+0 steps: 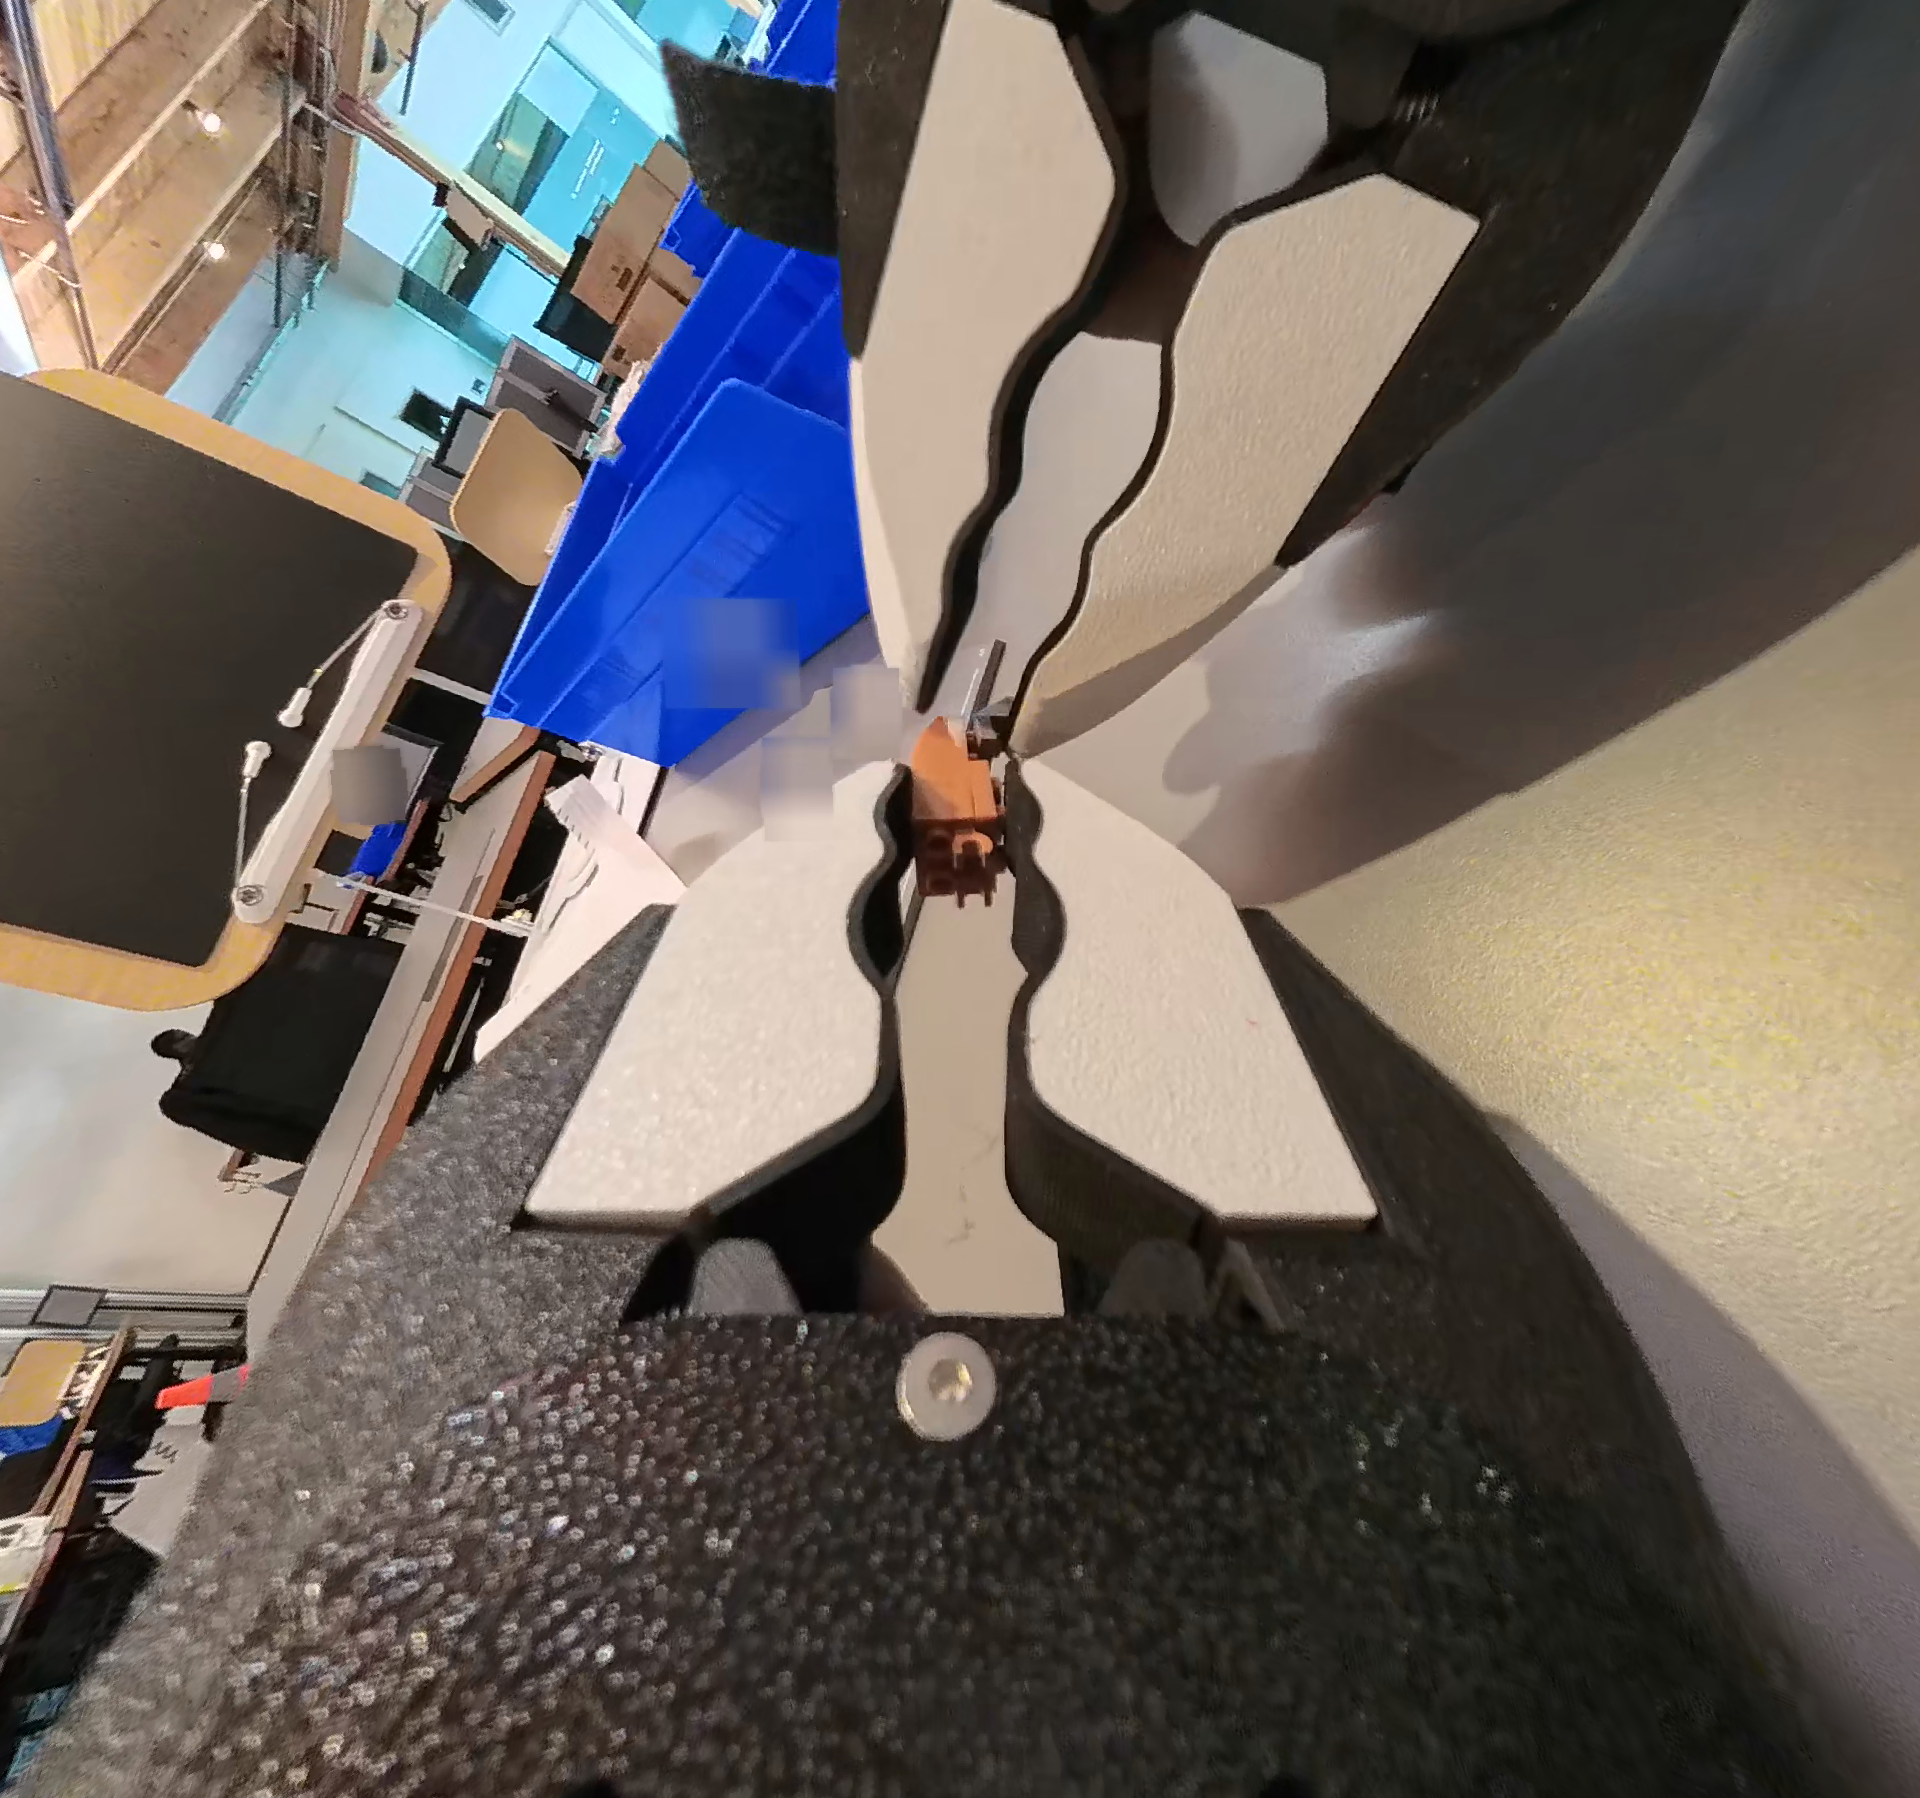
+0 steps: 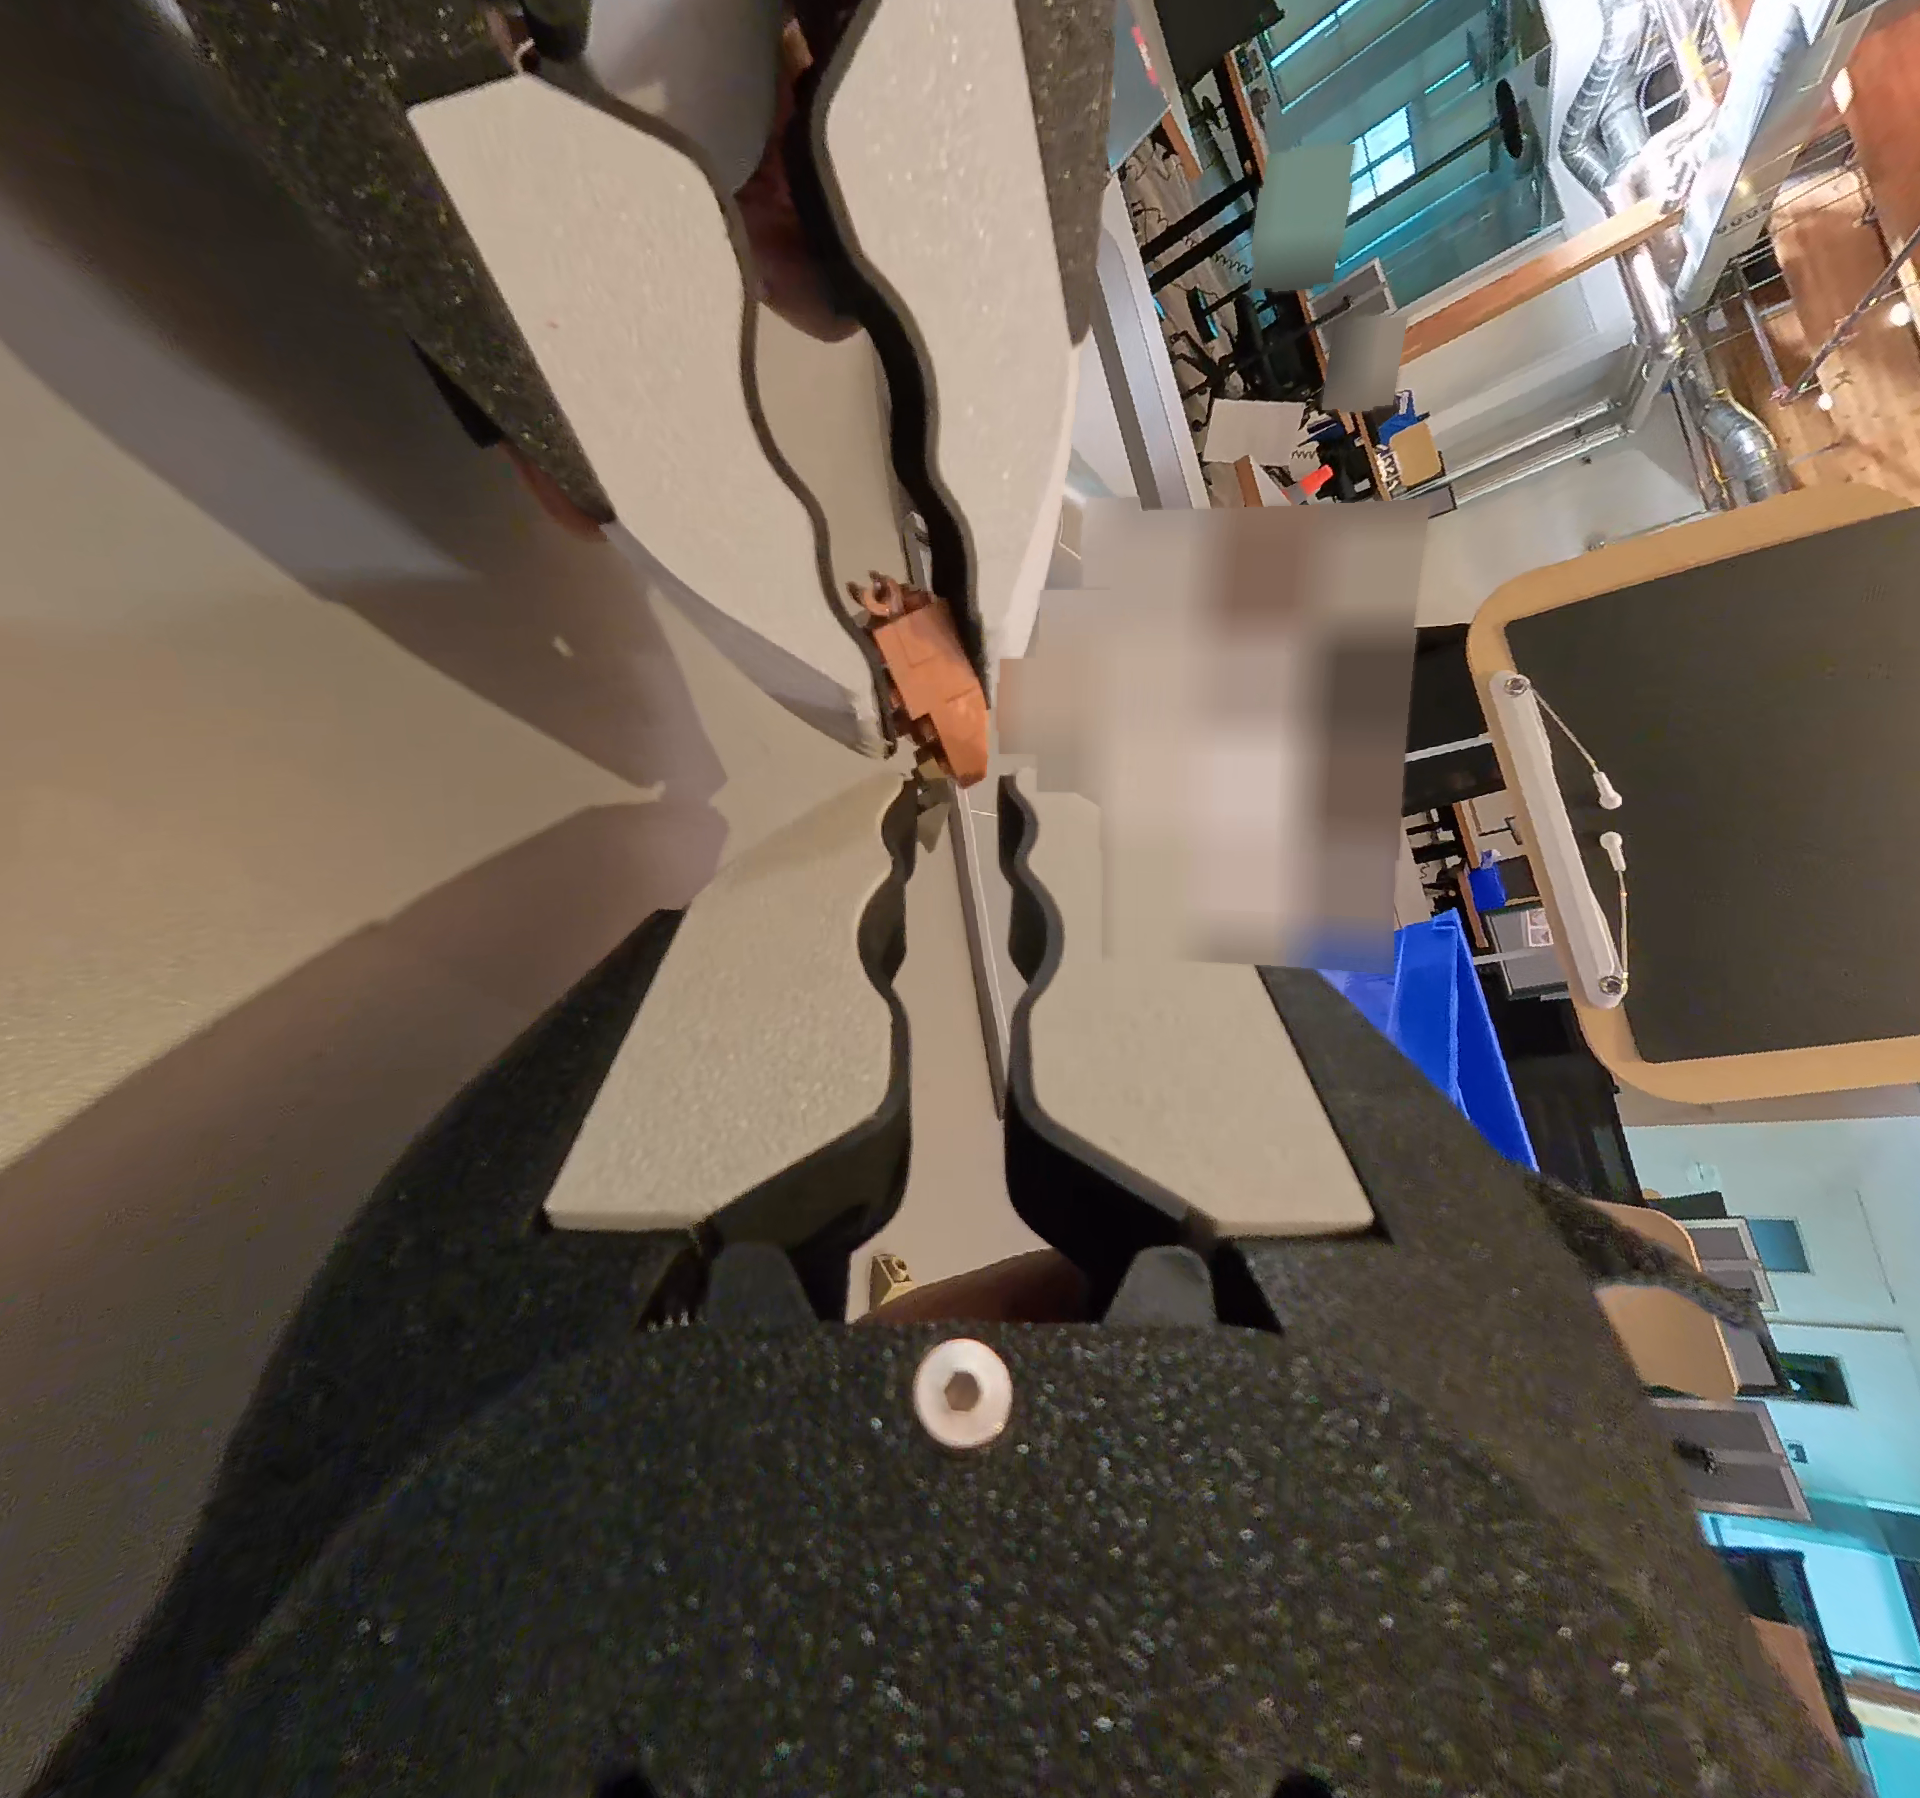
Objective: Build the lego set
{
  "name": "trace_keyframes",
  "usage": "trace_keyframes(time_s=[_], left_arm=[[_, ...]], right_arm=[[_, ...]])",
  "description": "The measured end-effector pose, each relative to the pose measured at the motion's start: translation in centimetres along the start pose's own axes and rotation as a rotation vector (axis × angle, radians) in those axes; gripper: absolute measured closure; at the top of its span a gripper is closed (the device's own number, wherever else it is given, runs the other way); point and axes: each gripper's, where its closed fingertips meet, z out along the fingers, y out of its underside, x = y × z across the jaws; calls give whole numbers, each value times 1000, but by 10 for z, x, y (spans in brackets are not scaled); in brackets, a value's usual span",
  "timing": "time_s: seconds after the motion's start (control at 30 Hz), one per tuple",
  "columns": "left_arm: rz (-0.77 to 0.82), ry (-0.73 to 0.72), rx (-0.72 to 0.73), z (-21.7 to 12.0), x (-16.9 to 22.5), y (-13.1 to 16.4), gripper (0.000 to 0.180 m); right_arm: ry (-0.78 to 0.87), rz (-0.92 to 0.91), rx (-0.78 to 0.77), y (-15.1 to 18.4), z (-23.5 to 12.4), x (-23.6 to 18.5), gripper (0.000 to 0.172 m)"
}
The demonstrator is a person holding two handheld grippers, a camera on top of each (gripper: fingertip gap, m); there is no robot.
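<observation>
Two hand-held grippers [image 1: 951, 813] [image 2: 951, 813] tip to tip, one brown brick piece [image 1: 951, 803] clamped

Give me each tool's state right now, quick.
Left tool: closed on a small brown brick piece.
Right tool: fingers slightly apart at that piece's dark end, a thin grey strip between them; grip cannot be told.
</observation>
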Motion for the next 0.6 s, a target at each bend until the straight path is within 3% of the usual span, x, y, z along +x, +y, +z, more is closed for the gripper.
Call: trace_keyframes(time_s=[0.6], left_arm=[[90,73,-18,-1,10,1,164]], right_arm=[[-57,-60,2,1,0,-12,159]])
